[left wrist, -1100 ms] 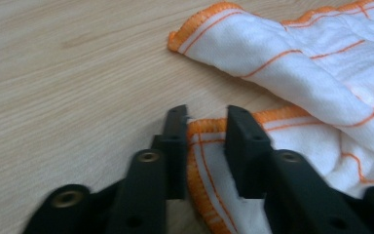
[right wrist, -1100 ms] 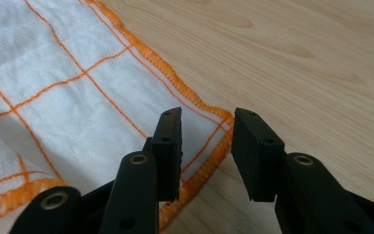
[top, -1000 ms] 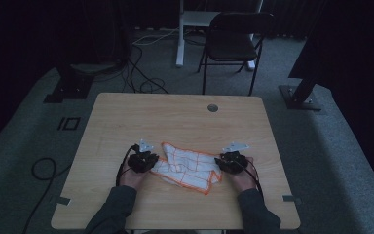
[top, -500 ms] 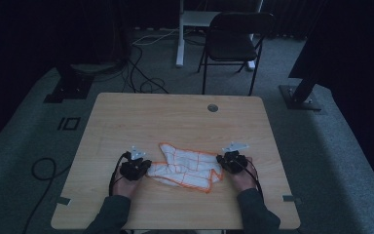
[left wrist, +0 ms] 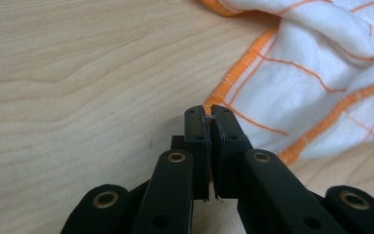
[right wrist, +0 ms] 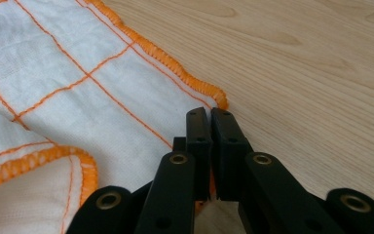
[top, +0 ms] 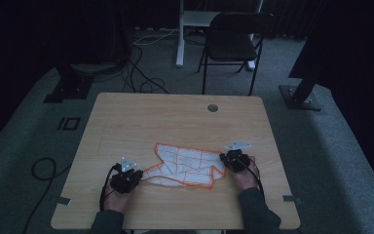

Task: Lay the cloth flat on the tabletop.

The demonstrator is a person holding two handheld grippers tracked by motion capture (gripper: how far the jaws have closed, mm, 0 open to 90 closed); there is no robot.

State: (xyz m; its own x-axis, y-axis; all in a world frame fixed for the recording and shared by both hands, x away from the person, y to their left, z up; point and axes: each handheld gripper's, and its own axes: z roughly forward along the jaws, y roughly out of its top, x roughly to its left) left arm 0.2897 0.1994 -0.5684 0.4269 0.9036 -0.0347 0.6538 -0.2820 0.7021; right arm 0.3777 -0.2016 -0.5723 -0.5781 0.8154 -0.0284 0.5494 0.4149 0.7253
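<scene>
White woven cloth with an orange stitched hem and a thin orange grid (top: pixel 185 165) lies rumpled on the near half of a pale wooden table (top: pixel 175 117), one piece only, stretched crosswise between two grippers. The left gripper (top: pixel 125 178) pinches the cloth's near-left corner: in the left gripper view its two black jaws stand pressed together with the orange hem (left wrist: pixel 233 78) running into the slit between their tips, the rest of the cloth (left wrist: pixel 321 73) bunched up to the right. The right gripper (top: pixel 235 160) pinches the right-hand corner: in the right gripper view its jaws are likewise clamped together, the hem (right wrist: pixel 175 68) curving down to their tips and the cloth (right wrist: pixel 53 87) spreading flat to the left with one edge folded over. Its jaws have just been closing on that corner. Bare wood lies all around the cloth, widest on the far side, narrower toward the near edge. One round grommet (top: pixel 213 107) sits near the far edge. One dark folding chair (top: pixel 233 44) stands beyond the table, with cables (top: pixel 141 63) on the grey carpet.
</scene>
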